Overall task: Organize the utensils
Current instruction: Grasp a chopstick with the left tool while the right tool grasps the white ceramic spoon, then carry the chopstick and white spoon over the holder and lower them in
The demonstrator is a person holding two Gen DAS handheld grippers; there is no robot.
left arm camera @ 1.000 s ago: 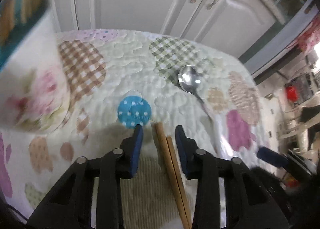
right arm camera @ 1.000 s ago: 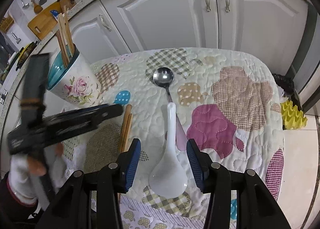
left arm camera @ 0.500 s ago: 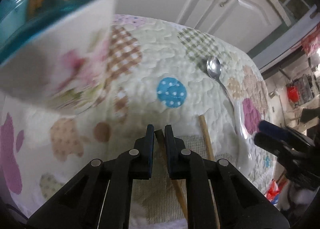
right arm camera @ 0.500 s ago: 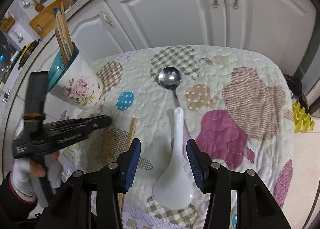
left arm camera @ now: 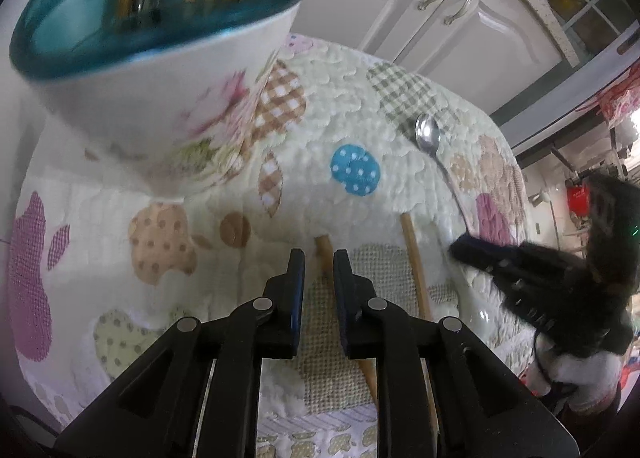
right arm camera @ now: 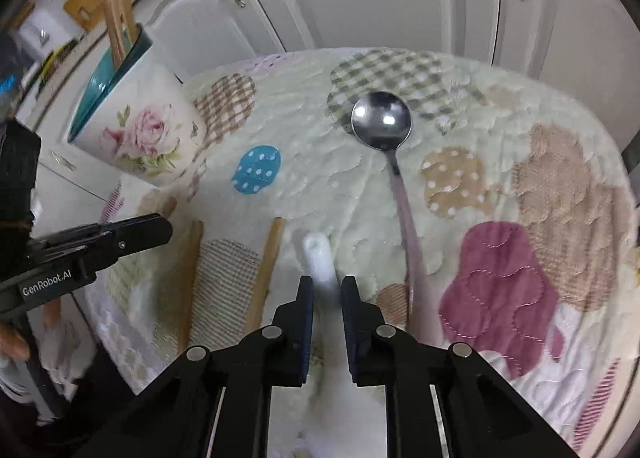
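Having spread a second ago, our left gripper [left arm camera: 319, 264] now eases around one wooden chopstick [left arm camera: 325, 254] near the floral cup [left arm camera: 160, 106], while our right gripper [right arm camera: 323, 290] closes around the white ceramic spoon [right arm camera: 320, 258] on the quilt, both pickups under way.

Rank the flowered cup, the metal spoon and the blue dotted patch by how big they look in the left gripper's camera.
1. flowered cup, by far the largest, though it is nearest the lens.
2. metal spoon and blue dotted patch: too alike to rank.
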